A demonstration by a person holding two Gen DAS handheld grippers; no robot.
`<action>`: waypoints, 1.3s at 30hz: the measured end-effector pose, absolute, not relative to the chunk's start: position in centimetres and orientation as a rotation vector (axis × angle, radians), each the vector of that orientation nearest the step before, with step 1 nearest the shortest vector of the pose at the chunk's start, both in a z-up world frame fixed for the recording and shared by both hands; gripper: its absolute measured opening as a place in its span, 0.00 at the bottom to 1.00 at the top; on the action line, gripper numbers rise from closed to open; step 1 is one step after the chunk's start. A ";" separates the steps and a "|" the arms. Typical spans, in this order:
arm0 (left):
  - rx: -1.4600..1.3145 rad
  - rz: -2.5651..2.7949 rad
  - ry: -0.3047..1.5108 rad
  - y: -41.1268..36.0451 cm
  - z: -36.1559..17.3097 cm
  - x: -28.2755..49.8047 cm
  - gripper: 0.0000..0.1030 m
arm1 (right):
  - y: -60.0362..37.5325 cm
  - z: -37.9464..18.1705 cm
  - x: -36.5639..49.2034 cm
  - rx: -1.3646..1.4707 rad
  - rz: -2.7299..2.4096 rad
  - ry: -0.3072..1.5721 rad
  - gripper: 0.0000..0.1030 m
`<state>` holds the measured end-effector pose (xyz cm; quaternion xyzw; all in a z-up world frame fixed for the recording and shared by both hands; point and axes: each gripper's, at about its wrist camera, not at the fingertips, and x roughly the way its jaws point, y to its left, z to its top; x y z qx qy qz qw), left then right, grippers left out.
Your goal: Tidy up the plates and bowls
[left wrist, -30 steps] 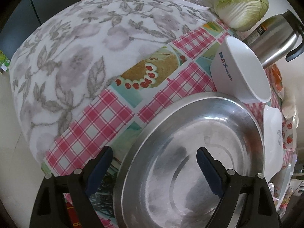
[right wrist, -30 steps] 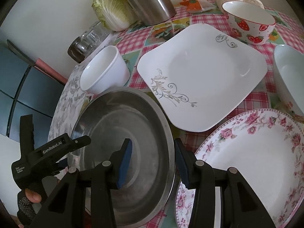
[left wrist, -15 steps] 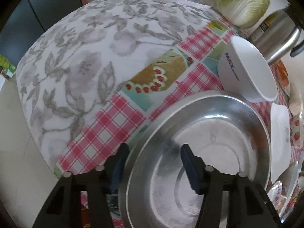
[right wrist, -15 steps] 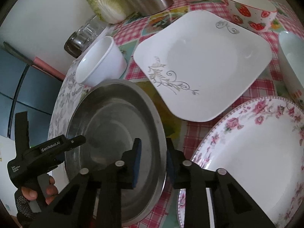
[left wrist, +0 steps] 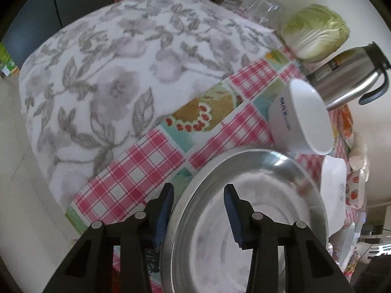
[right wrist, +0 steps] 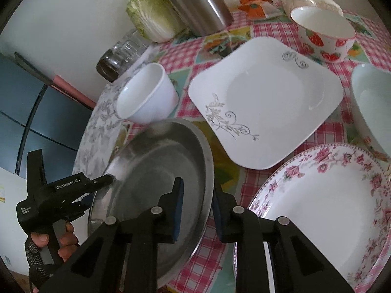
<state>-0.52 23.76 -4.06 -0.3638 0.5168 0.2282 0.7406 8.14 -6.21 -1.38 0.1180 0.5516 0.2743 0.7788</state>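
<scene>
A wide steel basin (left wrist: 256,222) (right wrist: 158,168) sits tilted at the table's near left, raised off the cloth. My left gripper (left wrist: 198,205) straddles its left rim, one finger inside and one outside. My right gripper (right wrist: 196,202) is shut on the basin's right rim. A white plastic bowl (left wrist: 298,119) (right wrist: 146,95) stands just beyond the basin. A square white plate (right wrist: 266,112), a round floral plate (right wrist: 325,210), a strawberry bowl (right wrist: 322,34) and a pale bowl (right wrist: 371,107) lie to the right.
A steel thermos jug (left wrist: 347,78) (right wrist: 195,2), a cabbage (left wrist: 315,31) (right wrist: 151,14) and glass jars (left wrist: 244,2) (right wrist: 119,53) stand along the back wall. The grey floral cloth (left wrist: 117,73) covers the table's left part, whose edge drops to the floor.
Both grippers closed in onto the basin's opposite rims. The basin tilted up and shifted slightly; its far edge now looks blurred with motion.
</scene>
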 end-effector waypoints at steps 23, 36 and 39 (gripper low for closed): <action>-0.671 0.384 1.029 18.4 1.6 1.9 0.44 | -10.6 2.9 8.6 0.267 0.603 1.067 0.23; -0.537 0.324 1.018 13.5 5.0 7.2 0.44 | -15.5 4.7 10.2 0.332 0.551 0.982 0.23; -0.500 0.312 1.031 12.2 5.0 8.6 0.44 | -16.7 4.2 10.7 0.358 0.528 0.989 0.23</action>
